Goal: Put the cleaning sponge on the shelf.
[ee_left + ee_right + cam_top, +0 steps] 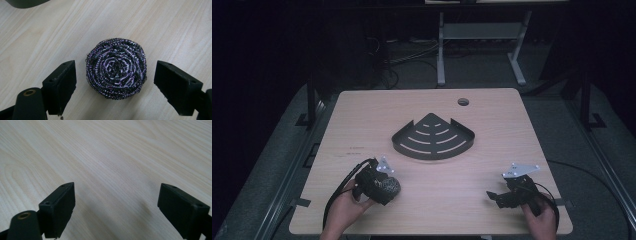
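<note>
Both grippers' jaws spread; left gripper (115,75) straddles round scourer (116,68), coil face-up.

The steel scourer (116,68) sits between the spread jaws of the left gripper (115,85) with a gap on each side, the black corner tray (433,138) blocks mid-table (362,115), and bare wood lies before the right gripper (116,207)
</note>
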`<state>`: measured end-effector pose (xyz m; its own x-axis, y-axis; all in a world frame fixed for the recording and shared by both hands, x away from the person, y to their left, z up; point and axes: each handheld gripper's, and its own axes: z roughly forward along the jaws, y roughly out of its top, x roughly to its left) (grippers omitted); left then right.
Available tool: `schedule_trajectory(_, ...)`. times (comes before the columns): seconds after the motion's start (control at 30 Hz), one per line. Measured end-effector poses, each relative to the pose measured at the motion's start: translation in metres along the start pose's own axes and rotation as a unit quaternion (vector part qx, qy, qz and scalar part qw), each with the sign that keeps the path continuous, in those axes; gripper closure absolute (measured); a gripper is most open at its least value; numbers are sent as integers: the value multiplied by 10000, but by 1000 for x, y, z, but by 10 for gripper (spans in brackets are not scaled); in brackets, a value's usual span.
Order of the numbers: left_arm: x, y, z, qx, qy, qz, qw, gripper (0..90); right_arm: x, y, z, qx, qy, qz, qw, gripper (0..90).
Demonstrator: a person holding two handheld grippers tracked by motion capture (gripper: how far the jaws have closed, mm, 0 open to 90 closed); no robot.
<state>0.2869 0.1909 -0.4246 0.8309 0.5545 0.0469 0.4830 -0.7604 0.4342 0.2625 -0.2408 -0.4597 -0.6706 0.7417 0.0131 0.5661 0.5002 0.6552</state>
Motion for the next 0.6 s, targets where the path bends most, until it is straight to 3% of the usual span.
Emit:
schedule_trajectory(0.43,2,4,8,90,-90,-46,9999,207,0,0,0,-9,11,1,10000,140)
schedule_trajectory(0.6,1,5,14,285,-68,21,9996,217,1,0,1,1,27,-30,10000,140)
